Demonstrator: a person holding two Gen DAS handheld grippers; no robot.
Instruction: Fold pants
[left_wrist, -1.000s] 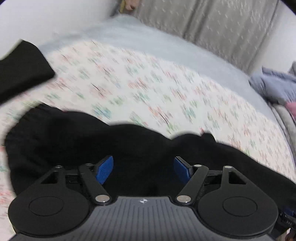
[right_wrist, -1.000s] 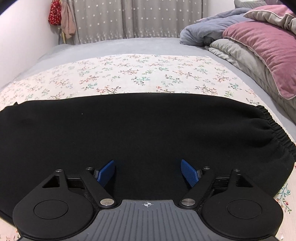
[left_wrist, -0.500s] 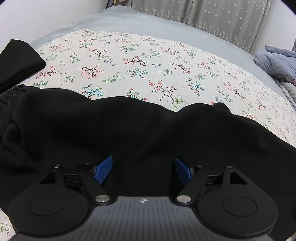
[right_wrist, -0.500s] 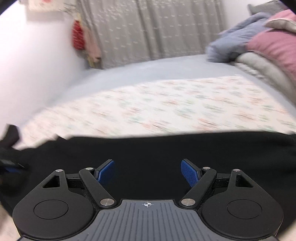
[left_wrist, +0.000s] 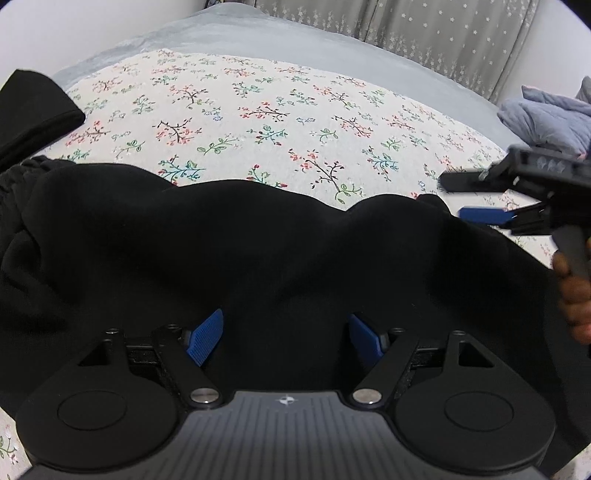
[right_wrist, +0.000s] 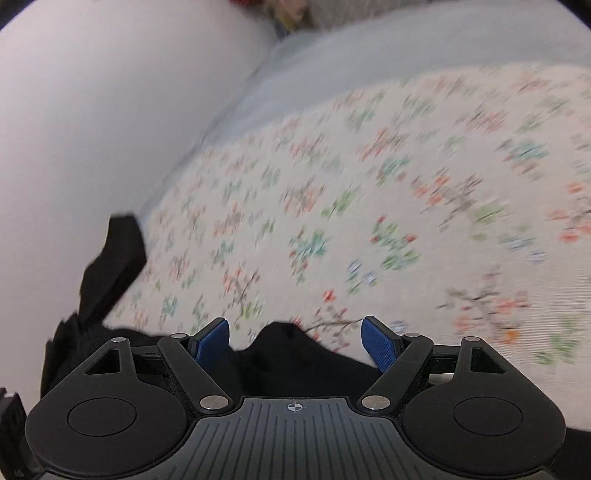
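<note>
The black pants (left_wrist: 258, 258) lie spread across a floral bedspread (left_wrist: 258, 110), with a bunched elastic edge at the left (left_wrist: 22, 173). My left gripper (left_wrist: 286, 332) is open and empty, low over the black cloth. My right gripper (right_wrist: 295, 339) is open and empty; a raised fold of the pants (right_wrist: 280, 354) sits between its blue fingers. The right gripper also shows in the left wrist view (left_wrist: 480, 199), coming in from the right over the pants' far edge, held by a hand.
A second black garment (left_wrist: 33, 110) lies at the far left of the bed; it also shows in the right wrist view (right_wrist: 118, 258). A grey-blue blanket (left_wrist: 546, 118) is piled at the right. A white wall and grey curtains (left_wrist: 424, 37) border the bed.
The right gripper has swung left and down to the pants' far edge and now appears in the left wrist view. The left gripper has settled over the cloth. Both stay open.
</note>
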